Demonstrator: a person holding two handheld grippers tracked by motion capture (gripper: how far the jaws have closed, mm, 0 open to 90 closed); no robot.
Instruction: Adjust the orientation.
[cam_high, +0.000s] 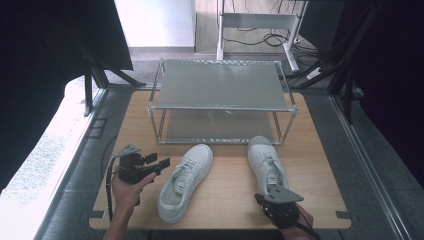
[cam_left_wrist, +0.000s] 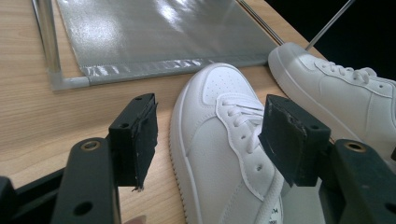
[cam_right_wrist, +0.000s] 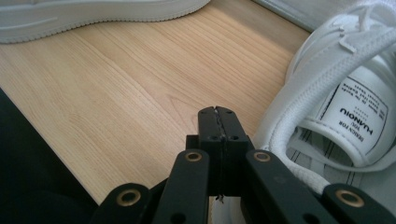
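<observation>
Two white leather lace-up sneakers lie on the wooden table (cam_high: 320, 165) before a metal two-tier rack (cam_high: 220, 100). The left sneaker (cam_high: 184, 181), toe angled toward the rack, sits just right of the wide-open left gripper (cam_high: 159, 163). The right gripper (cam_high: 280, 202), jaws pressed together and empty, hovers at the heel of the right sneaker (cam_high: 266, 162) near the front edge.

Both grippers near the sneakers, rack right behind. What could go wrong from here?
1. The right gripper is shut with nothing between its jaws, right beside the right sneaker; going in like that may shove the shoe instead of gripping it.
2. The left gripper is open in front of the left sneaker; closing there might catch only the laces.
3. The right sneaker's toe sits against the rack, so a lift could snag its frame.
</observation>
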